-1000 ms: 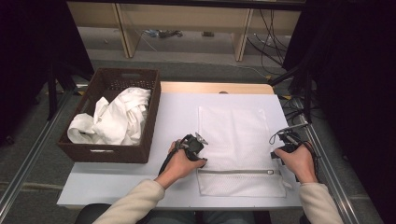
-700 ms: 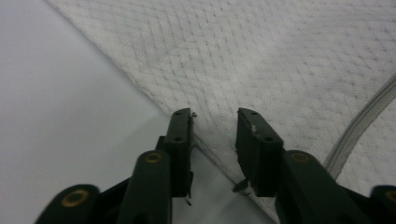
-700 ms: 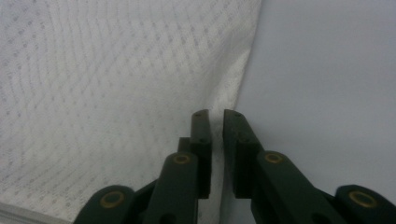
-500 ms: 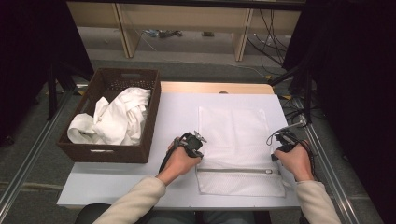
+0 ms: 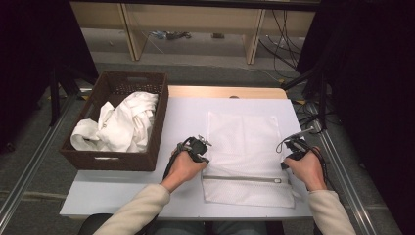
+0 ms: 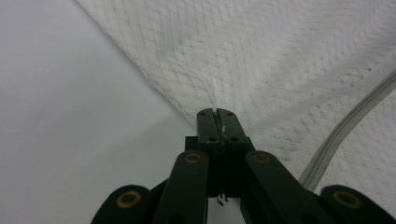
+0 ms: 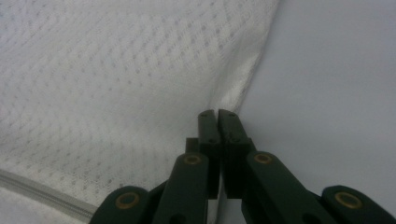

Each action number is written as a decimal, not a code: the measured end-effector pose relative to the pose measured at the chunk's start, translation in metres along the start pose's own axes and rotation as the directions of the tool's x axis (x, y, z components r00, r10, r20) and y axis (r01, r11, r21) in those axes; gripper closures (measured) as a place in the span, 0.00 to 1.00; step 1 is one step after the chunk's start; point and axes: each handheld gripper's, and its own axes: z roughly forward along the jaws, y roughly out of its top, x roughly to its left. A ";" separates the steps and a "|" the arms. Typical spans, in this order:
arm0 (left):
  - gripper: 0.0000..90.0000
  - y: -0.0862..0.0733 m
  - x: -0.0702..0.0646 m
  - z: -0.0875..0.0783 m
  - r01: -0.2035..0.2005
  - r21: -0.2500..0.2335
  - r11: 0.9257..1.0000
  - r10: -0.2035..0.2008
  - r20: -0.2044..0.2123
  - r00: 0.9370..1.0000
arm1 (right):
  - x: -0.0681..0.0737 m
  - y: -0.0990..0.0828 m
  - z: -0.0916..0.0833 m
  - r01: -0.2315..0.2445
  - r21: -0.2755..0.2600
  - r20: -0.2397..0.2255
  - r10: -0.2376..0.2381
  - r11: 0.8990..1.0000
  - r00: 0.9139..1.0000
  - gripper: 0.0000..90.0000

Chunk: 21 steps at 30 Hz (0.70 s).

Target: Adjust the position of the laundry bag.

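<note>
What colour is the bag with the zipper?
White mesh bag, with a pale grey zipper; the left gripper view shows it best.

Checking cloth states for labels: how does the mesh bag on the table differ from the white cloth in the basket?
The mesh bag lies flat and spread on the table; the white cloth sits crumpled in the basket. The mesh bag has a zipper; the white cloth shows none. Both tools pinch the bag's edges; the cloth is untouched. Both are white.
</note>
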 end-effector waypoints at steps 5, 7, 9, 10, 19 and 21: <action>0.99 -0.004 0.006 -0.007 -0.003 0.013 1.000 0.003 -0.015 1.000 | 0.017 0.002 -0.001 -0.056 0.051 -0.009 0.056 0.997 0.998 0.99; 0.99 -0.006 0.009 -0.008 0.006 0.017 1.000 -0.006 -0.015 1.000 | 0.019 0.003 0.000 -0.009 0.043 -0.013 0.009 0.999 1.000 0.99; 0.99 -0.010 0.013 -0.010 0.021 0.016 1.000 -0.021 -0.023 1.000 | 0.025 0.003 0.002 -0.007 0.038 -0.019 0.007 0.999 1.000 0.99; 0.99 -0.012 0.015 -0.011 0.021 0.017 1.000 -0.020 -0.031 0.999 | 0.025 0.005 0.004 0.042 0.018 -0.013 -0.042 0.999 0.999 0.99; 0.99 -0.024 0.029 -0.025 0.036 0.018 0.999 -0.034 -0.073 0.997 | 0.058 0.016 0.008 0.064 0.054 -0.027 -0.063 0.996 0.998 0.99; 0.99 -0.029 0.032 -0.027 0.044 0.011 0.999 -0.043 -0.082 0.996 | 0.058 0.017 0.012 0.113 0.006 -0.027 -0.113 0.994 0.993 0.99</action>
